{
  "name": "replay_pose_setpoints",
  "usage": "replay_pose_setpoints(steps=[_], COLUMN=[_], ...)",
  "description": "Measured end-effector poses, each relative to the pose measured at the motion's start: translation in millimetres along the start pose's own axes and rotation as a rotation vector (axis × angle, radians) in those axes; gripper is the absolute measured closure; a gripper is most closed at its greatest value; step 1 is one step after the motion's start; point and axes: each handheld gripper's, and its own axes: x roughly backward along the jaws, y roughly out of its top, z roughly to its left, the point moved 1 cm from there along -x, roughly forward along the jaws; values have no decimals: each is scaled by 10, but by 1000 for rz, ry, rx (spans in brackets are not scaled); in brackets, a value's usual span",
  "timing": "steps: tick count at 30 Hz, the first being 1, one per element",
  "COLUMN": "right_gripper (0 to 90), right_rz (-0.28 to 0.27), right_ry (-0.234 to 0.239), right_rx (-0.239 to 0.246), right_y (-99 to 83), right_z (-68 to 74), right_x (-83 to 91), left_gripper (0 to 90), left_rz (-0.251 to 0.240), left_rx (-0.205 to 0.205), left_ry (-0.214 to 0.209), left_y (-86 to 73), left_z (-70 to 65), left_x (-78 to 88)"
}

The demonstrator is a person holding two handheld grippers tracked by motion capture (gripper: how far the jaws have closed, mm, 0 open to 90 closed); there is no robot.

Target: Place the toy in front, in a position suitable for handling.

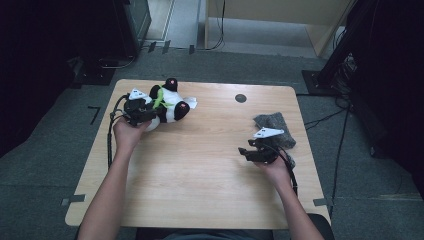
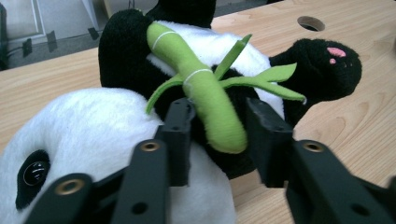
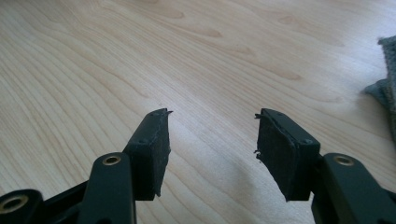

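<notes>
A black-and-white panda plush (image 1: 170, 106) lies on its side at the far left of the wooden table (image 1: 200, 170). It carries a green bamboo stalk (image 2: 205, 88) across its chest. My left gripper (image 1: 142, 111) is at the panda's head end. In the left gripper view, my left gripper (image 2: 220, 106) has its jaws pressed in on the bamboo's lower end and the black arm behind it. The panda's white head (image 2: 84, 135) fills the lower left. My right gripper (image 1: 247, 151) rests low over bare wood at the right. My right gripper (image 3: 212, 126) is open, with nothing between its jaws.
A crumpled grey cloth (image 1: 274, 127) lies at the table's right side, just behind my right hand; its edge (image 3: 386, 79) shows in the right gripper view. A round hole (image 1: 240, 98) sits in the tabletop near the far edge. Dark stands and cables surround the table.
</notes>
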Motion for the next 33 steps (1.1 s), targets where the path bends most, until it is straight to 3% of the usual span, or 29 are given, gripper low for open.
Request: replay_pose_setpoints(steps=[4,10,16,24,33], right_gripper=[452,454,456,455,449], right_rz=[-25,-34,-40,-65,-102], right_ry=[-10,-22,-30,-50,-76], right_rx=[3,-1,-2,-8,-27], right_y=[6,5,5,15,26], right_z=[-13,-38,-61,-110,-184], right_x=[36,64,84,150,214], left_gripper=[781,808,810,810,809], left_rz=[2,-48,-92,-100,-56], left_rx=[67,45,66,53,-18], left_ry=[-42,2,-35,-120,-164], left_y=[-5,59,116,181,202], left_z=[32,-20,-68,-244,-572], left_x=[12,128,240,356,357])
